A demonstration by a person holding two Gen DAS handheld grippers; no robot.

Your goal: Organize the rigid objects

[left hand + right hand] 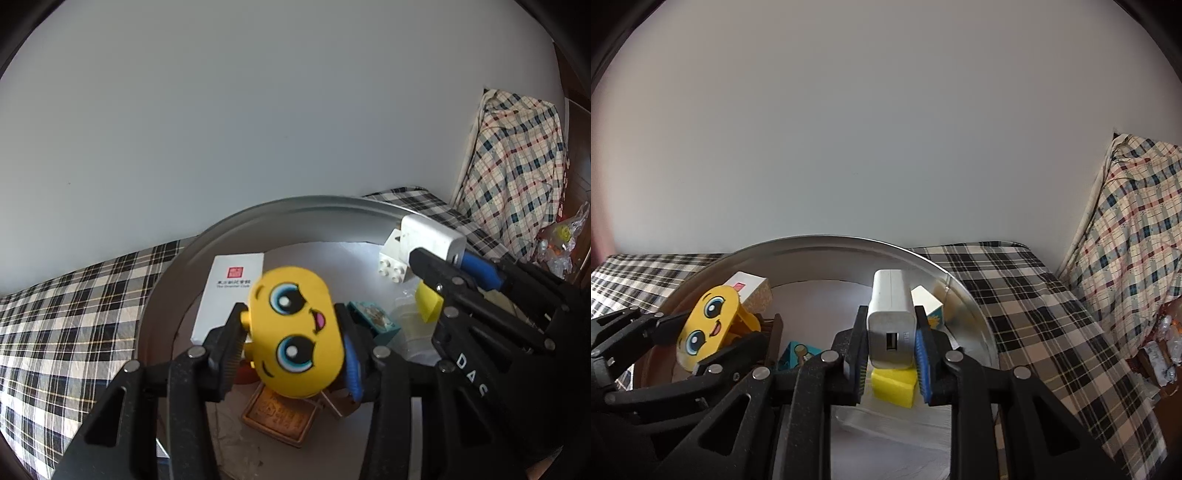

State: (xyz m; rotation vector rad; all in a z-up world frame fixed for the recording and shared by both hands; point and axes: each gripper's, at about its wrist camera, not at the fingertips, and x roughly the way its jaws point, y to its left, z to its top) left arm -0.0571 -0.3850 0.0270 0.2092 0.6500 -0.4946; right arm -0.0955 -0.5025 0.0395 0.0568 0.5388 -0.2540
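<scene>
Behind the yellow face clip [295, 328] between the left hand-held gripper's [291, 343] fingers, the brown embossed tile [279, 415] shows only its lower half. The teal block [373, 319] is half hidden beside it. The white box's [231, 291] print is too small to read.

Brushed metal tray [964, 295] (matt sheen); woven plaid cloth [1034, 314].

1. I read "The Oriental Club" in small dark print on the white card box [229, 295], under a red square seal and a line of Chinese characters I can't make out.
2. White letters "DAC" on the black right hand-held gripper [436, 273] body, left wrist view.
3. Brown embossed tile [277, 417]: raised characters, unreadable.
4. White power bank [892, 321]: faint grey marking beside the USB port, illegible.
</scene>
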